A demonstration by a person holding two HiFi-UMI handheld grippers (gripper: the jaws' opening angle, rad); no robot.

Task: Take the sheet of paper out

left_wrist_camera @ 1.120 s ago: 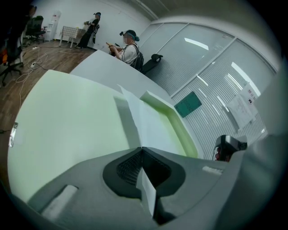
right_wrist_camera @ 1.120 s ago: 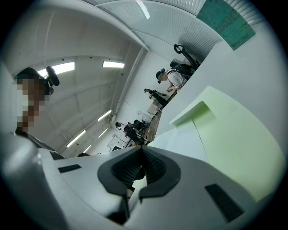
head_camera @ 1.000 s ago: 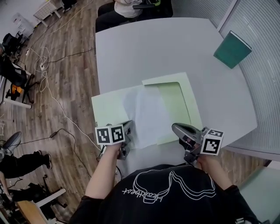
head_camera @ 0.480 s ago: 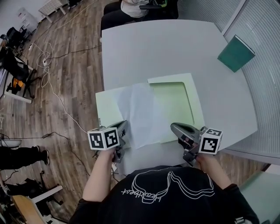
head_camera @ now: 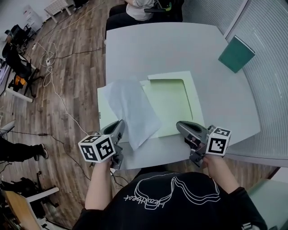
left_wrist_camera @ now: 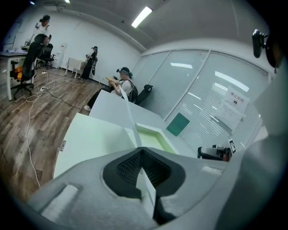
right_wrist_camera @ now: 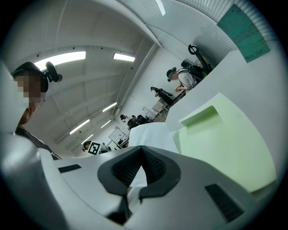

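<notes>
Here, paper sheet (head_camera: 132, 108), green book (head_camera: 236, 53), seated person (head_camera: 135, 8) beyond

Quick headcount: one white sheet of paper (head_camera: 132, 110), one pale green folder (head_camera: 173, 101), one dark green book (head_camera: 236, 54) far right, all on one grey table (head_camera: 157, 49). Two grippers near, left gripper (head_camera: 119, 125) and right gripper (head_camera: 180, 126). One person (head_camera: 139, 6) seated at the far end.

The table (head_camera: 148, 49) is free across its far half; a green book (head_camera: 236, 54) lies at the right edge, and the folder (head_camera: 173, 103) and raised sheet (head_camera: 132, 108) crowd the near edge.
</notes>
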